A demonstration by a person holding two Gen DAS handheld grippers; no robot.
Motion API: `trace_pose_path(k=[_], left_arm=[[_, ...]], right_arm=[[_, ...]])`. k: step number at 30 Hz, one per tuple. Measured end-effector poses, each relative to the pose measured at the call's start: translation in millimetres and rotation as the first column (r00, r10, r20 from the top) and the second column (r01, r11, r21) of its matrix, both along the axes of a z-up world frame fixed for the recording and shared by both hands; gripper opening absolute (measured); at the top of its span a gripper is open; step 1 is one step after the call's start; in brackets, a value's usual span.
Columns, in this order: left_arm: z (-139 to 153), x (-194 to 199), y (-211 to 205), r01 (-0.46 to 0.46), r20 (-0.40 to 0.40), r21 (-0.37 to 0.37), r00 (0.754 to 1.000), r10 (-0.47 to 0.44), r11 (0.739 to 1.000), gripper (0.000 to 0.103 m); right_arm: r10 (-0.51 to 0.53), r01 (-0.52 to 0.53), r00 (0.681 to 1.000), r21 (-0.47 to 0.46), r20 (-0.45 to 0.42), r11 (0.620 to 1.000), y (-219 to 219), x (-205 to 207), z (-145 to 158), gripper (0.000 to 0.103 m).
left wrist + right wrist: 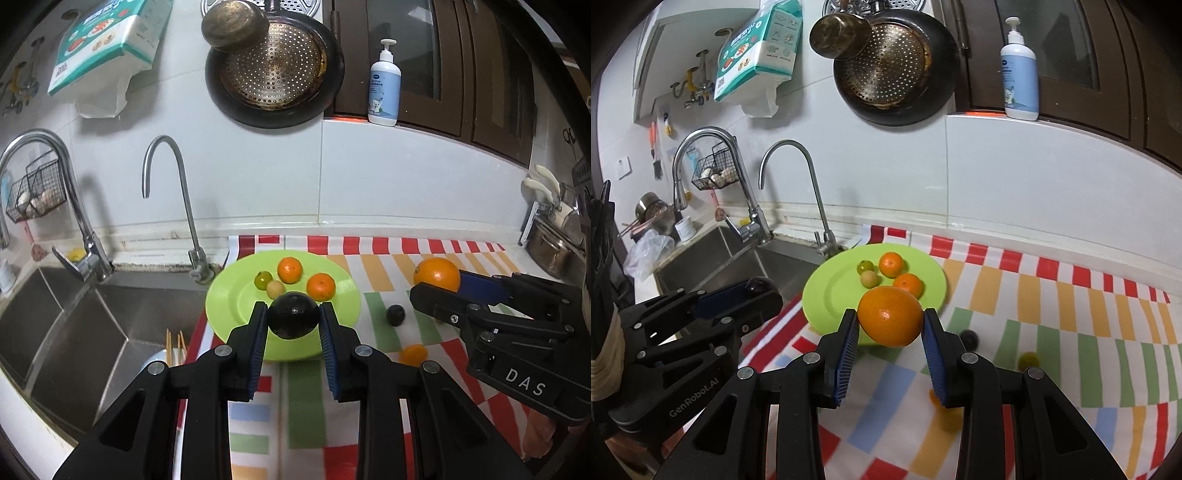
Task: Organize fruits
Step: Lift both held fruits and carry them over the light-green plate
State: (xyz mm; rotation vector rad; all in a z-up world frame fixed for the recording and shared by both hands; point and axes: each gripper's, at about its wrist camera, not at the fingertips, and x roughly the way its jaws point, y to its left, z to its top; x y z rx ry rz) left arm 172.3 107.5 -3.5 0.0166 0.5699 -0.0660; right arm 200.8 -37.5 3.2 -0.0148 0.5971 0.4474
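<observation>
Both wrist cameras looked forward and downward from close range, sharing the round lime-green plastic plate (221,295) (827,280).

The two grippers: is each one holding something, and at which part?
The left gripper pinches a dark round fruit by its two sides. The right gripper pinches an orange by its two sides.

Lime-green plate (236,295), black round fruit (293,315), big orange fruit (890,316), red, yellow, green and blue checked cloth (1071,332), blue-padded black fingers (258,350)
</observation>
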Motion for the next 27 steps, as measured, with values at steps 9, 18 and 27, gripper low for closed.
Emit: trace_pose_path(k=[9,18,27], left_arm=[[-3,30,23,0.041,-0.012,-0.006,0.999,-0.041,0.999,0.028],[-14,67,46,0.051,-0.02,0.039,0.999,-0.05,0.998,0.028],[-35,108,63,0.119,-0.092,0.031,0.989,-0.116,0.992,0.028]], right_arm=[[-0.013,0.013,1.0,-0.005,-0.003,1.0,27,23,1,0.036],[-0.01,0.009,0.998,-0.025,-0.063,1.0,53,59,-12,0.036],[-0.015,0.006,0.992,-0.067,-0.127,0.998,79,92,-36,0.036]])
